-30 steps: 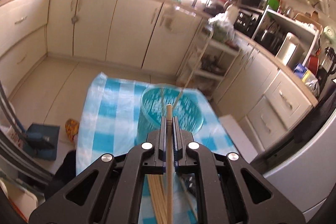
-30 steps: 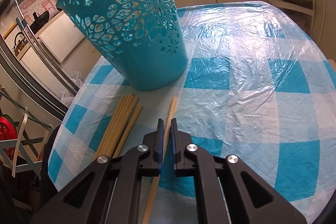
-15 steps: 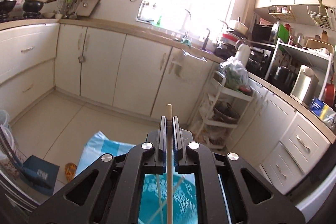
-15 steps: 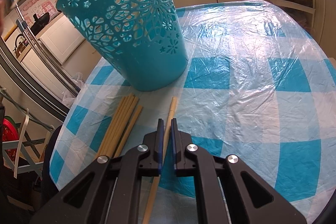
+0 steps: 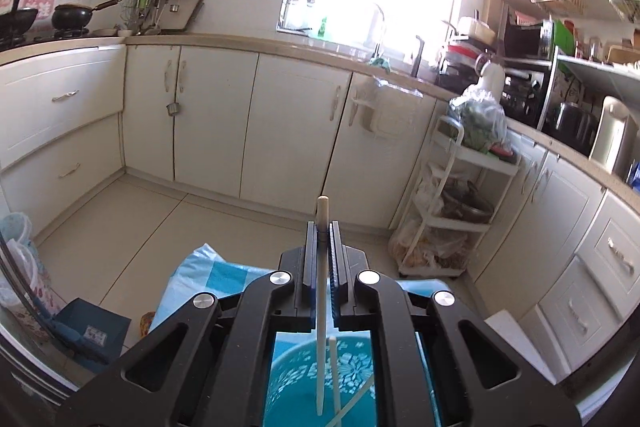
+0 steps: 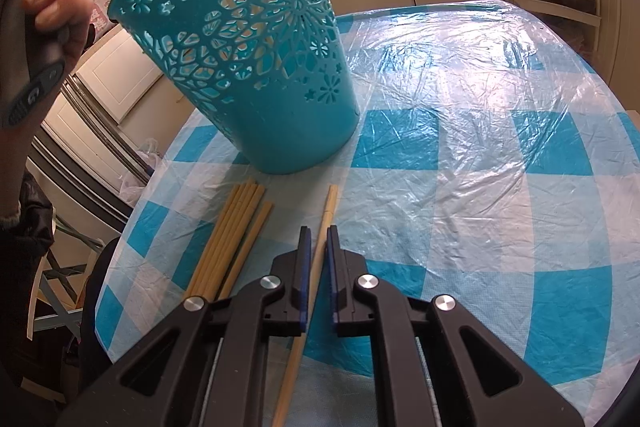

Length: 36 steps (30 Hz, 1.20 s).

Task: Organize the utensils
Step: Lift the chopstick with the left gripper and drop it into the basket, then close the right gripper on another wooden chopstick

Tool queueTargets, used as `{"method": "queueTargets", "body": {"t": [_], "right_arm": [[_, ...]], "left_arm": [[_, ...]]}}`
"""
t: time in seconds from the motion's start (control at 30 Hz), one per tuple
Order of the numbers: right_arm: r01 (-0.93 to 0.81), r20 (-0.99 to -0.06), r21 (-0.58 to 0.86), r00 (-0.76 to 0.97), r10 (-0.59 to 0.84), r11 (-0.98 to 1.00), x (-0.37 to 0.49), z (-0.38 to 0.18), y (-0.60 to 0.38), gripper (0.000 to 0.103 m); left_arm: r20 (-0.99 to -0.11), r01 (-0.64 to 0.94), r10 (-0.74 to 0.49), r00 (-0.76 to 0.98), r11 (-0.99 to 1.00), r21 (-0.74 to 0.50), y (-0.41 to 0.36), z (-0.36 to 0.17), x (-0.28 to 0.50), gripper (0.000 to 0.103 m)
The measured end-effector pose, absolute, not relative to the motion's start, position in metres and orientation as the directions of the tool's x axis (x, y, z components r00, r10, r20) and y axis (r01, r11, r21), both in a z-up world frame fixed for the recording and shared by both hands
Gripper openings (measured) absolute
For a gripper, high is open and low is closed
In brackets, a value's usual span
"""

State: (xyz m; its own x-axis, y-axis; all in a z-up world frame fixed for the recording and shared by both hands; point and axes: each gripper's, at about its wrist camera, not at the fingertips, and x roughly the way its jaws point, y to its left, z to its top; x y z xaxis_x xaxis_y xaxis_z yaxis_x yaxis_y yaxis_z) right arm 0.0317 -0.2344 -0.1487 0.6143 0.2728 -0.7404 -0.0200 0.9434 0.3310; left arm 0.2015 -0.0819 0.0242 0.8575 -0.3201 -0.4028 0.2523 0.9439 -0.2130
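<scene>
The left gripper (image 5: 322,227) has its jaws pinching a chopstick (image 5: 321,291) upright, its lower end inside the basket (image 5: 320,387), where two more already lean. The right gripper (image 6: 316,239) is low over the tabletop (image 6: 460,187), jaws straddling a lone chopstick (image 6: 326,215) with a narrow gap on both sides; whether they grip it I cannot tell. A bundle (image 6: 234,235) lies just beside it at 9 o'clock, and the basket (image 6: 256,59) stands at 11 o'clock.

Risks, as I judge them: letting go high could make the left stick bounce or tip over the rim; a shallow right grasp could let its stick roll into the bundle; the light basket could topple if knocked.
</scene>
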Motion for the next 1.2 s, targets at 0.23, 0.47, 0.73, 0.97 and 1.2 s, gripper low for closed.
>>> {"method": "queueTargets", "body": {"t": [0.23, 0.47, 0.73, 0.97, 1.2], "right_arm": [[-0.021, -0.744, 0.328, 0.61, 0.272, 0.945, 0.031, -0.148, -0.234, 0.008], [-0.03, -0.742, 0.34, 0.606, 0.287, 0.94, 0.032, -0.148, -0.233, 0.012], [-0.021, -0.765, 0.276, 0.6, 0.233, 0.961, 0.035, -0.146, -0.222, 0.012], [-0.016, -0.789, 0.205, 0.589, 0.175, 0.979, 0.043, -0.144, -0.211, 0.012], [-0.025, -0.8, 0.159, 0.583, 0.144, 0.987, 0.049, -0.146, -0.203, 0.012]], "left_arm": [[-0.518, 0.261, -0.286, 0.806, 0.958, -0.122, -0.088, -0.001, 0.195, 0.007], [-0.528, 0.186, -0.238, 0.815, 0.971, -0.149, -0.043, -0.004, 0.163, 0.049], [-0.562, 0.12, -0.187, 0.806, 0.981, -0.154, 0.009, -0.017, 0.122, 0.062], [-0.592, 0.11, -0.124, 0.797, 0.992, -0.059, 0.012, -0.03, 0.087, 0.076], [-0.59, 0.142, -0.104, 0.801, 0.99, 0.018, 0.0, -0.031, 0.061, 0.082]]}}
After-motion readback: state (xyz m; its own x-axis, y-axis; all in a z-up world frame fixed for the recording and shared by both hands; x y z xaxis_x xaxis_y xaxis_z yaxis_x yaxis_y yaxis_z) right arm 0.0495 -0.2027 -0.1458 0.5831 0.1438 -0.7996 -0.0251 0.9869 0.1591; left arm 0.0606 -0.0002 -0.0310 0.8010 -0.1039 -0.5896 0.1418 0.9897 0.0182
